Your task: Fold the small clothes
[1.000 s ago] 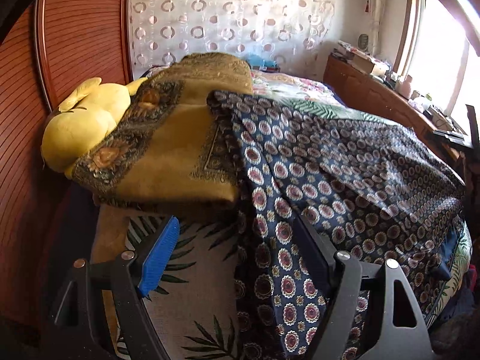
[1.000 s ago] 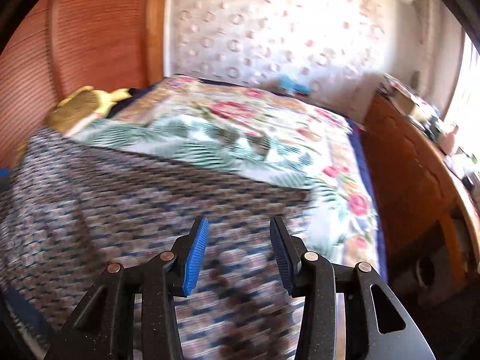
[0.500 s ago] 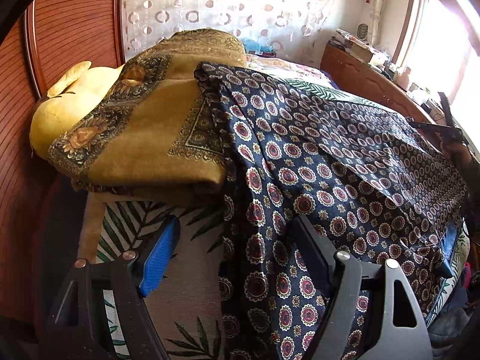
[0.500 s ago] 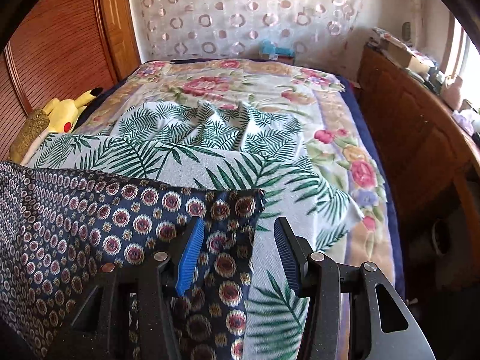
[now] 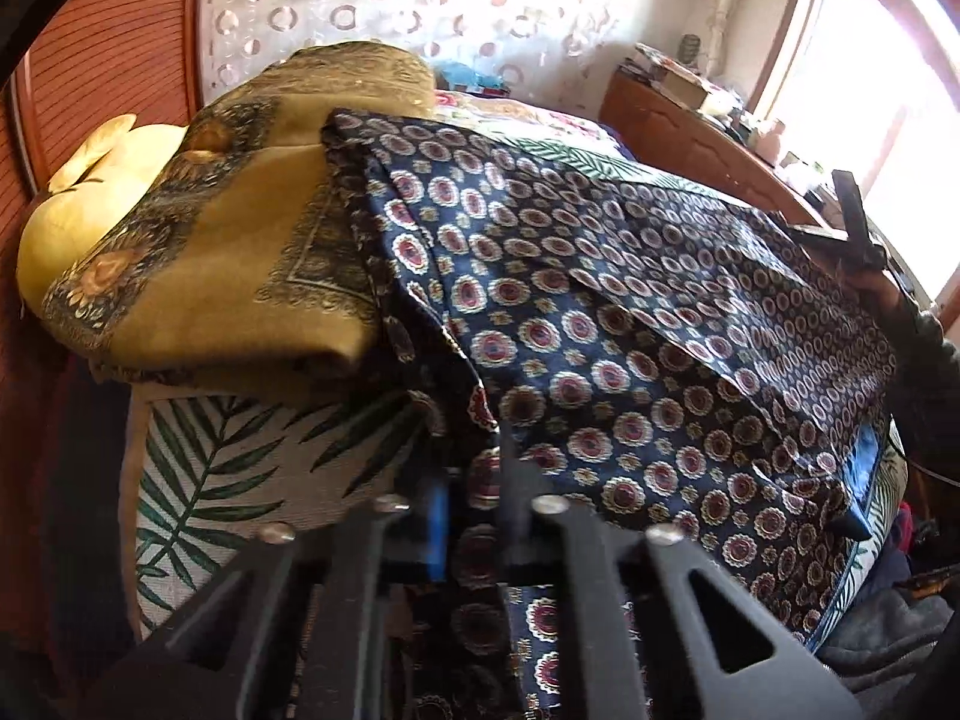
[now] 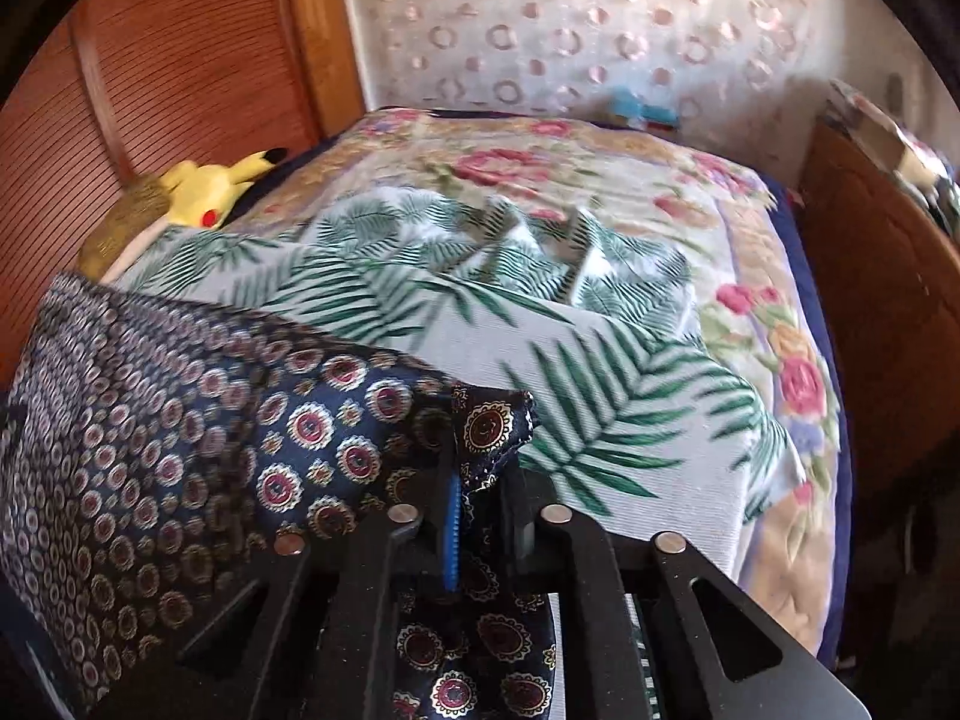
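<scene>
A navy garment [image 5: 600,300] printed with round medallions lies spread across the bed. My left gripper [image 5: 474,504] is shut on its near left edge, and the fabric bunches between the blue pads. In the right wrist view, the garment's [image 6: 240,420] right corner pokes up between the fingers of my right gripper [image 6: 483,516]. Its jaws are closing, and the pads pinch that corner. The right gripper [image 5: 852,228] also shows at the far right of the left wrist view, held by a dark sleeve [image 5: 924,360].
A folded mustard blanket [image 5: 210,276] and a yellow plush toy [image 5: 78,210] sit at the garment's left, against a wooden headboard [image 6: 150,60]. A palm-leaf sheet [image 6: 540,330] and a floral bedspread [image 6: 780,360] lie beyond. A wooden cabinet [image 6: 888,300] stands on the right.
Both grippers have closed on the garment, the left on its near edge, the right on its corner. Before closing, the right gripper moved to the right, to that corner.
</scene>
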The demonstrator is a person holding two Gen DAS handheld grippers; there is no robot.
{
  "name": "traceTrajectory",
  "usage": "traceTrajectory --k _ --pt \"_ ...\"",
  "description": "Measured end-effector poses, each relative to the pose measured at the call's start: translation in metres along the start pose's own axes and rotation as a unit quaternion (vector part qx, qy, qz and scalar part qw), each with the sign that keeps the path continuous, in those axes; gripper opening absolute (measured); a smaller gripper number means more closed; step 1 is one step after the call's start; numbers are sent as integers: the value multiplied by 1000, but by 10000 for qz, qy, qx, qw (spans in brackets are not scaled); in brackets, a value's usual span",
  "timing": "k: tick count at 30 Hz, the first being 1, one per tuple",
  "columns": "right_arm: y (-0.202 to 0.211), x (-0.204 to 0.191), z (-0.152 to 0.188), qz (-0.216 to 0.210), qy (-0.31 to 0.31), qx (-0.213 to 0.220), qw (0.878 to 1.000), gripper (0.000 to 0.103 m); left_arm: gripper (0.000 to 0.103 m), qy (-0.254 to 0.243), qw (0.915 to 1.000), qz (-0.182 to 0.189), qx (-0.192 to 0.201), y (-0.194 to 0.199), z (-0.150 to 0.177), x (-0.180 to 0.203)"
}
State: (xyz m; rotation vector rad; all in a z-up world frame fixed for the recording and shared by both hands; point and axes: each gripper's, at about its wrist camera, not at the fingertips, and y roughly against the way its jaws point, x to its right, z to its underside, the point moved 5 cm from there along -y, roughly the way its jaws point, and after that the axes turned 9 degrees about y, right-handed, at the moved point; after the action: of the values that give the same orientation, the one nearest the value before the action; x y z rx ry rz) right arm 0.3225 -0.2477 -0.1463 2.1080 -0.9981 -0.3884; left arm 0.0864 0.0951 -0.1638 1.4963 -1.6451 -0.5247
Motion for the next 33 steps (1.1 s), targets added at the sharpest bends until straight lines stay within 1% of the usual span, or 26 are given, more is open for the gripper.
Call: traceTrajectory --k 1,3,6,8,10,12,14,16,19,21,22,23,24,25,26,27,28,30,33 --pt "3 0 0 39 30 72 10000 7 3 -9 10000 23 23 2 -1 1" --pt "14 3 -2 217 -32 307 9993 6 2 -42 9998 64 174 10 -6 5" --pt "33 16 -6 599 -252 667 9957 6 2 -86 9988 -50 478 22 -21 9" --pt "44 32 -8 870 -430 802 9920 5 2 -127 9979 -56 639 26 -36 11" --pt "51 44 -8 1130 -568 829 9885 5 2 -200 9968 -51 774 26 -53 14" --pt "53 58 -7 1333 -706 808 9852 5 2 -277 9960 -47 846 22 -68 18" --pt "51 70 -4 1581 -770 696 9819 5 2 -311 9956 -87 877 12 -81 18" --pt "45 80 0 1737 -829 504 9800 6 2 -329 9969 -117 706 0 -84 17" --pt "30 88 10 1680 -839 61 9822 10 3 -365 9977 -225 521 -11 -78 18" --pt "35 87 16 1753 -722 -33 9818 30 13 -380 9976 -242 527 -8 -72 17" --pt "40 83 16 1757 -699 -37 9820 35 25 -383 9975 -229 548 -5 -69 16" --pt "46 82 19 1737 -675 -23 9825 45 39 -380 9973 -210 590 0 -65 14" --pt "50 78 18 1743 -639 8 9826 49 42 -381 9972 -200 618 4 -64 14" --pt "57 76 20 1764 -619 47 9824 49 42 -398 9970 -193 643 7 -64 16" --pt "65 71 22 1773 -611 96 9822 49 45 -414 9967 -196 667 11 -61 16" --pt "70 58 23 1778 -609 140 9821 49 49 -416 9965 -195 692 15 -58 17" --pt "78 49 26 1772 -613 171 9821 49 54 -412 9964 -186 714 18 -56 17" --pt "91 29 35 1718 -611 238 9830 49 54 -390 9959 -212 786 23 -49 19" --pt "101 4 53 1642 -574 239 9845 49 55 -398 9960 -184 776 25 -38 20"
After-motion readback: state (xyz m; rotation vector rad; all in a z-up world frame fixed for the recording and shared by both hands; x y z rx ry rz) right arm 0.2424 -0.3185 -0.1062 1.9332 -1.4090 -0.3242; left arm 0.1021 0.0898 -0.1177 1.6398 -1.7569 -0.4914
